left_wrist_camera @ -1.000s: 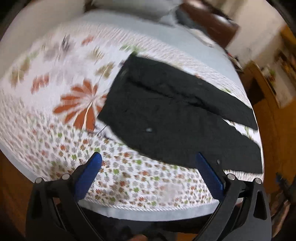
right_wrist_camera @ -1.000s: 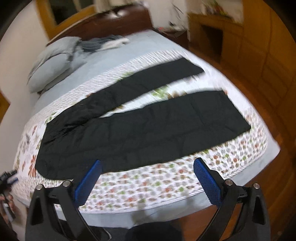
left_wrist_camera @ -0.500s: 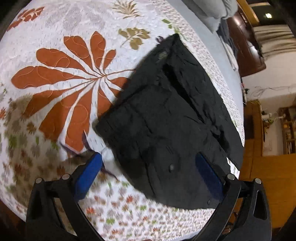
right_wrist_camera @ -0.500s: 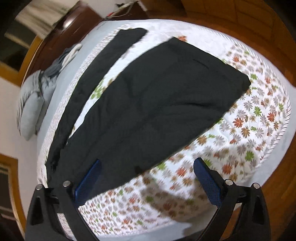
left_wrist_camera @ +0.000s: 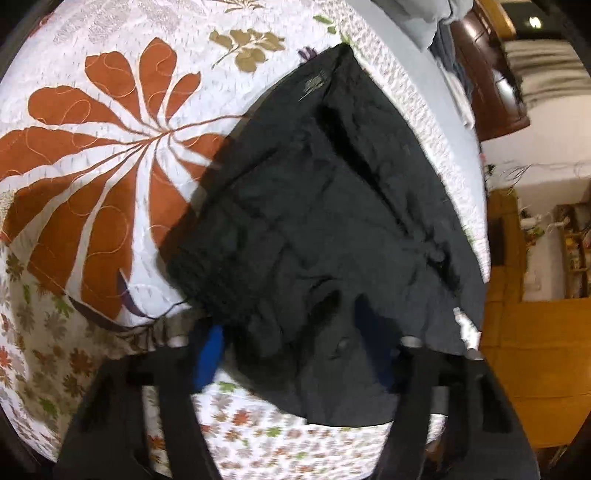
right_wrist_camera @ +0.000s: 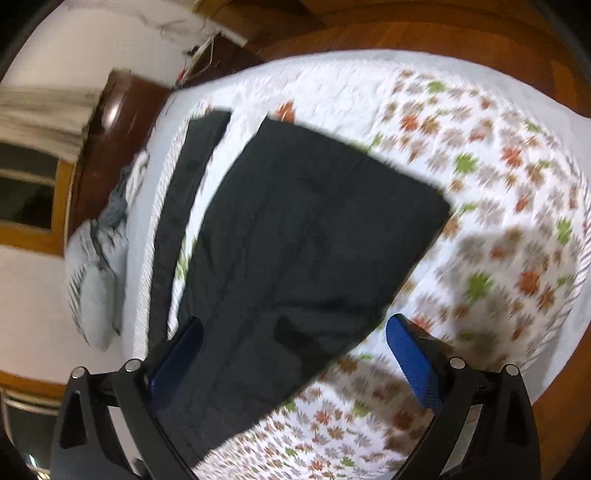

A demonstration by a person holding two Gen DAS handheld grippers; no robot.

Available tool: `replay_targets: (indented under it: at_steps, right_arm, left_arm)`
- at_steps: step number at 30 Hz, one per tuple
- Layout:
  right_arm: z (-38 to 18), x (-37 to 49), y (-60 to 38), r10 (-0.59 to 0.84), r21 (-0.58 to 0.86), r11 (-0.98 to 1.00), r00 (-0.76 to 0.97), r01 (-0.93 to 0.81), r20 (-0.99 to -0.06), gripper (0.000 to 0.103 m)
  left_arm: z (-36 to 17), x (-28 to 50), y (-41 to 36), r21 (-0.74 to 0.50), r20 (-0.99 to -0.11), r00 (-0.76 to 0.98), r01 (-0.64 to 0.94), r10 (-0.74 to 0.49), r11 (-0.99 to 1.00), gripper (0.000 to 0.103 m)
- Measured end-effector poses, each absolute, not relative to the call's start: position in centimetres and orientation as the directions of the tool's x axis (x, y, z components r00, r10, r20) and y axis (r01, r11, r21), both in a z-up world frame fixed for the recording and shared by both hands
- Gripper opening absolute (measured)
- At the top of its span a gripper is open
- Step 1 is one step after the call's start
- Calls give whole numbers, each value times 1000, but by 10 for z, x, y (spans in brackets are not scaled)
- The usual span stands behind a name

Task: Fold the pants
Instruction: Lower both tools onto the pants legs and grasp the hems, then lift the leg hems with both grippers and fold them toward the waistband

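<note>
Black pants [left_wrist_camera: 314,203] lie spread on a floral quilt [left_wrist_camera: 92,166]. In the left wrist view I am low over the waist end. My left gripper [left_wrist_camera: 291,349] has its jaws partly drawn in but still apart, with bunched waist fabric lying between them; its right finger [left_wrist_camera: 373,343] is half hidden by cloth. In the right wrist view the near pant leg [right_wrist_camera: 303,240] ends in a straight hem, and the far leg [right_wrist_camera: 184,184] lies beside it. My right gripper [right_wrist_camera: 295,358] is open just above the near leg's edge, holding nothing.
The quilt [right_wrist_camera: 498,184] covers a bed with grey pillows [right_wrist_camera: 92,277] and a dark wooden headboard [right_wrist_camera: 110,147]. Wooden floor [right_wrist_camera: 443,29] lies past the bed's foot, and more wooden floor [left_wrist_camera: 517,350] and furniture beyond the bed's side.
Both grippers have dropped closer to the pants. The left jaws have narrowed around the waist fabric. The right gripper has moved toward the hem end of the near leg, still wide.
</note>
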State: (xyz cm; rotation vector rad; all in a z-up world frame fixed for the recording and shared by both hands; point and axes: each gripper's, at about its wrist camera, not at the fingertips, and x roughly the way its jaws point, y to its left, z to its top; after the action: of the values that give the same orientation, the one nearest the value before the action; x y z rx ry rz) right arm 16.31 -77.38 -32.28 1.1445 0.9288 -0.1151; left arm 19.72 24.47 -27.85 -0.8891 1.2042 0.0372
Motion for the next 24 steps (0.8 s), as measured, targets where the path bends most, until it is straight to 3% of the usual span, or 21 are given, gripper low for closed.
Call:
replay_targets:
  at_steps: [4,9,12,14,15,16,24]
  right_arm:
    - [-325,162,-802,350,767,377,687,519,-637,100]
    - [-329,179,-811,364,786,373,701,493,-613,100]
    - [-329,190,-807,353,775,409,700,482,-621,92]
    - [-330,186,-805,349,778,425,709,463,-613,70]
    - [-334,182,-806,379,801,399,716,446,-587,18]
    - [-337,176,-806,386,813,376,722,445,-574,9]
    - [-305,155,-792,367,791,470,728,392,-579,8]
  left_arm:
    - [-288,185,256,-620,-783,441,-500,-438,605,41]
    - [-292,184,259,-637,-770,457,-513,-445,576,41]
    - [-290,185,258,-622,-782,441,-522,-439,583,37]
    - [-287,185,259,-609,-793,432,-529,-430,591,31]
    - [-286,186,259,-611,-791,432,-531,-433,587,25]
    - [-285,185,259,-609,-793,432,-534,-431,587,21]
    - [-259,183,267,-595,-804,405,-567,-436,570,16]
